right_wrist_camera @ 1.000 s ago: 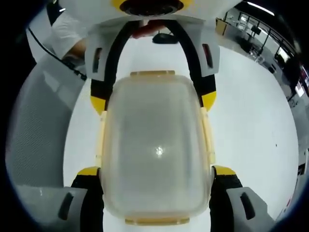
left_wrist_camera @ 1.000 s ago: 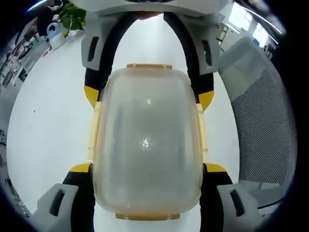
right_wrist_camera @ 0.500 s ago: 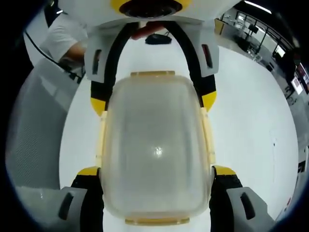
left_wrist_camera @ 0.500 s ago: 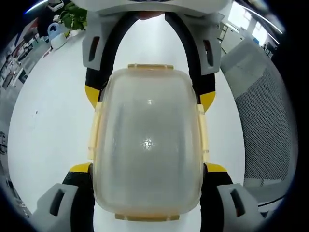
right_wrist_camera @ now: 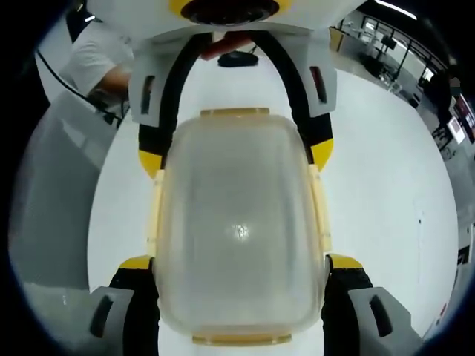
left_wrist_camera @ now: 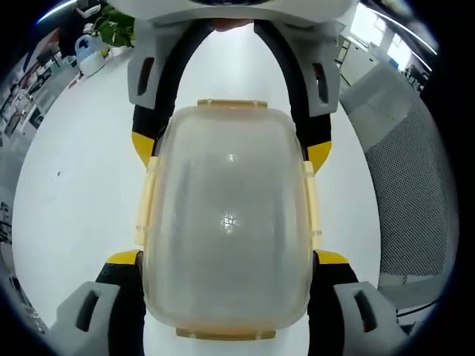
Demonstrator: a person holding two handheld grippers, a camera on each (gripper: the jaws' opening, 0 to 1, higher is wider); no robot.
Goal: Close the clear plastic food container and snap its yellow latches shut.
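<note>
1. In the left gripper view, the left claw is seen nearest, its two yellow-tipped jaws set wide apart and pressed against the long sides of the clear plastic food container, which is gripped between them.
2. In that view the container lies lengthwise between the jaws, its lid seated flat on top and the whole body resting over the white desk.
3. Yellow latches are seen along both long sides of the container, lying against the side walls; whether they are fully snapped cannot be told.
4. A further yellow latch is seen at the near short end and another at the far short end of the container.
5. Beyond the far end, the right claw comes into the left gripper view, its black arms curving round the container and its yellow tips touching the far corners.
6. To the right of the desk in that view, a grey mesh chair is seen; at the far left, a green plant stands near a light-coloured jug.
7. In the right gripper view, the right claw is likewise opened wide and closed against the long sides of the same container, with the yellow latches lying along its sides.
8. At the far end of that view the left claw is seen clasping the opposite corners.
9. Farther off to the left, a person's white sleeve is visible beside a grey chair back.
</note>
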